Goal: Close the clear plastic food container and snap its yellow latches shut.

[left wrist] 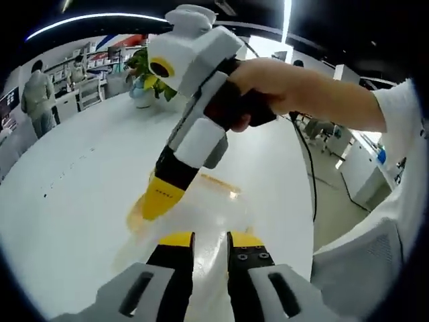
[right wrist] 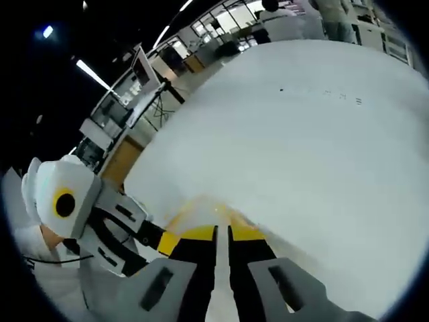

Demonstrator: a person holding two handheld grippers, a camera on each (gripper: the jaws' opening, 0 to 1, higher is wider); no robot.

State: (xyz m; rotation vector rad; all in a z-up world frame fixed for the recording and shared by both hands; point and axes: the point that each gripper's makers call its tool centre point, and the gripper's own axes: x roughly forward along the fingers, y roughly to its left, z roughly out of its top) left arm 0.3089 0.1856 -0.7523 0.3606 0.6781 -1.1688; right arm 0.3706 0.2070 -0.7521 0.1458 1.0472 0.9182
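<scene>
Container (left wrist: 221,201) on white table (left wrist: 67,201) | both grippers' jaws nearly together | no legible writing

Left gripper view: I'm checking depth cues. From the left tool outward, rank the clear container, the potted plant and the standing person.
1. Clear container, just ahead of the left tool on the white table.
2. Potted plant, at the table's far edge.
3. Standing person, beyond the table, far left.

My right gripper (left wrist: 155,201) has a white-and-grey body, black neck and yellow tips; a black cable trails from its grip. My left gripper (left wrist: 210,243) has yellow-capped black jaws with screws. My sleeve (left wrist: 395,107) is white.
</scene>
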